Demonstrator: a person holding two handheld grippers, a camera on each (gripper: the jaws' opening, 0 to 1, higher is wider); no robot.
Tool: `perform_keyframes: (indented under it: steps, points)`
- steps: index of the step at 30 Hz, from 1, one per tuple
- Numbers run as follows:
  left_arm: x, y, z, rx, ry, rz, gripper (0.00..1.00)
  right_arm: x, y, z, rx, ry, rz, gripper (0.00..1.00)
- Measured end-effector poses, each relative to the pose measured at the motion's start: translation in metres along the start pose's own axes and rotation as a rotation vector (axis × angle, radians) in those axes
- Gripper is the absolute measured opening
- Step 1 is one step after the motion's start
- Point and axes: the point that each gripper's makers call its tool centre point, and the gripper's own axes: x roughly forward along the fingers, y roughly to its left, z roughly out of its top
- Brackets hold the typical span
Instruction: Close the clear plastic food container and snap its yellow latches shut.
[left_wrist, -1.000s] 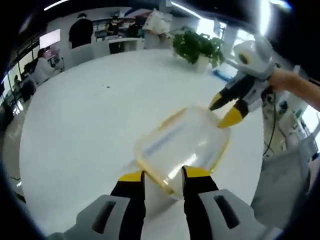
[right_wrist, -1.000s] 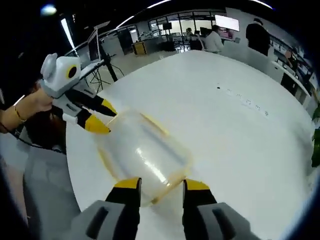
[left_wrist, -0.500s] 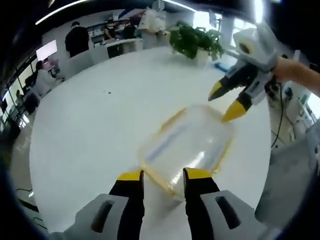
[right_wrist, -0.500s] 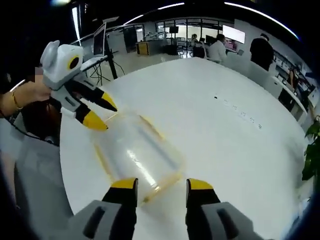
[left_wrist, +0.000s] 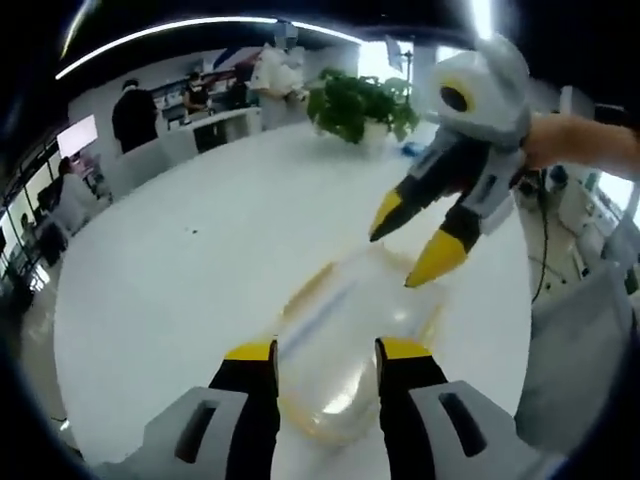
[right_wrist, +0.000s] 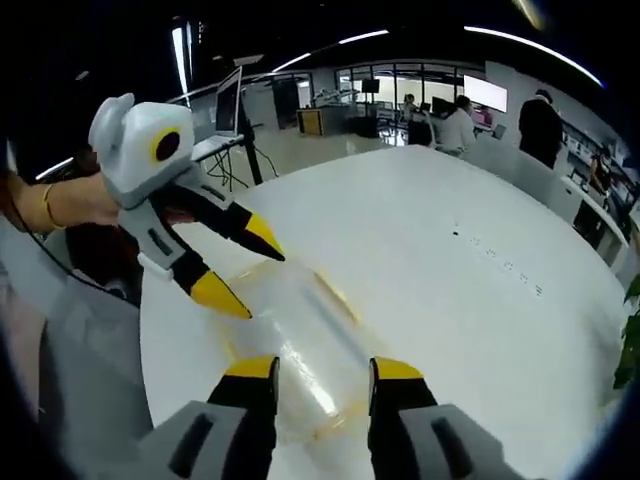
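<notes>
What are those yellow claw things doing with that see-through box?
A person holds a gripper in each hand over a clear plastic food container with yellow latches, which lies on a round white table. The left gripper has its open jaws on either side of one end of the container. The right gripper hovers, open, above the other end. Neither is squeezing anything.

Clear container on white table, between right gripper's parted jaws, left gripper gaping above it

Container: clear, yellow rim
Table: white
Gripper tips: yellow — black jaws, grey-white body
Plant: green
</notes>
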Motion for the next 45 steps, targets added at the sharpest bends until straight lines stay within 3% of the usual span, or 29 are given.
perform_keyframes:
  steps: [3,9,17,27,32,35,37,45]
  points:
    - [0.004,0.002,0.0,0.007,0.006,0.011,0.36,0.006,0.001,0.004,-0.008,-0.007,0.001,0.33]
    - [0.008,-0.007,0.0,0.019,0.008,-0.026,0.38,0.017,0.004,0.014,-0.005,-0.03,0.013,0.32]
    - [0.013,-0.014,0.005,0.045,-0.025,-0.039,0.38,0.032,0.01,0.015,-0.013,-0.014,0.041,0.31]
    - [0.015,-0.021,0.0,0.073,-0.012,-0.06,0.41,0.039,0.008,0.019,-0.022,-0.011,0.049,0.32]
    - [0.013,-0.031,-0.001,0.114,-0.018,-0.093,0.45,0.04,0.008,0.019,-0.037,0.011,0.07,0.35]
    - [0.01,-0.038,0.003,0.142,-0.061,-0.136,0.49,0.04,0.009,0.016,-0.08,0.042,0.097,0.41]
    - [0.01,-0.041,-0.003,0.167,-0.026,-0.152,0.51,0.042,0.009,0.013,-0.117,0.072,0.11,0.41]
    - [0.012,-0.046,-0.014,0.288,0.019,-0.148,0.53,0.047,0.006,0.022,-0.169,0.102,0.152,0.44]
